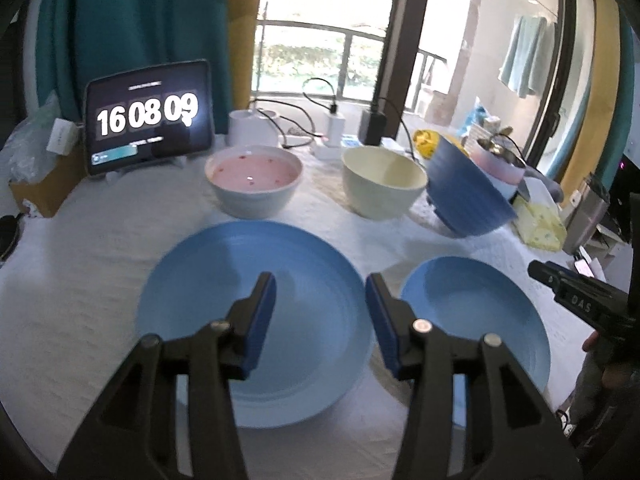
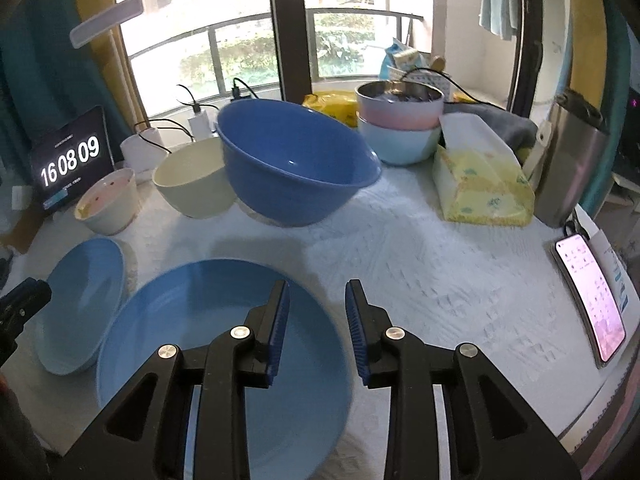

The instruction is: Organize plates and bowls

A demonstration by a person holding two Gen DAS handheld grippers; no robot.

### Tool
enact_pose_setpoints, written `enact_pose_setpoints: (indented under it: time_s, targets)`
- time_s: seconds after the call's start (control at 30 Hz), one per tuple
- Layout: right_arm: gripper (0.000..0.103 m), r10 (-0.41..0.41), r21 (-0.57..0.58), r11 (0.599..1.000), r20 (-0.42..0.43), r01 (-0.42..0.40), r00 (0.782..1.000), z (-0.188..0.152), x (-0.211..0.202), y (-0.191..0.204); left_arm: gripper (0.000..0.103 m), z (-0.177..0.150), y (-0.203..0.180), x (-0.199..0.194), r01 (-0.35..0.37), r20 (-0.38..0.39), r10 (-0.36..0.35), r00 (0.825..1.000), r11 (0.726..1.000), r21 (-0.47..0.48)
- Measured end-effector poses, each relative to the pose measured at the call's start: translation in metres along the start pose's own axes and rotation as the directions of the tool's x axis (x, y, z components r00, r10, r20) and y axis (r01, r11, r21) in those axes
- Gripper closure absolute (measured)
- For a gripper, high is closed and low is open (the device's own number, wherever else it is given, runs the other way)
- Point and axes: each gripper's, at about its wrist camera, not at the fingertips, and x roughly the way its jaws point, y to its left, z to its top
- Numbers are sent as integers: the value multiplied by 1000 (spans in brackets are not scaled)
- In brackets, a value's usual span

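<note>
While both pairs of jaws stand spread and pinch nothing, the left gripper (image 1: 320, 300) hovers over the large blue plate (image 1: 224, 280), and the right gripper (image 2: 316, 312) hangs over the rim of the small blue plate (image 2: 192, 320), which lies at three o'clock of the large one, their rims just beside each other on the white-clothed desk (image 2: 440, 260). At twelve o'clock stand three bowls in a row: a pink-lined bowl (image 1: 253, 186), a cream bowl (image 1: 382, 186) and a dark blue bowl (image 1: 464, 196) that is tilted, apparently leaning on the cream one. My guess is that this tilt is the main risk: a nudge to either could roll it toward the tissue box (image 2: 480, 184) or the stacked pastel bowls (image 2: 400, 124). Charger cables (image 1: 280, 120) and a tablet clock (image 1: 148, 116) crowd the far edge, and a phone (image 2: 592, 300) lies at three o'clock
</note>
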Motion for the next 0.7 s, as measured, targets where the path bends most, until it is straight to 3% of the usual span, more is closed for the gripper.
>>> enact_pose_setpoints:
  time_s: [0.7]
  targets:
    - [72, 118, -130, 984, -20, -120, 993, 22, 16, 88, 54, -4, 85, 0, -143, -5, 143, 990, 985, -92]
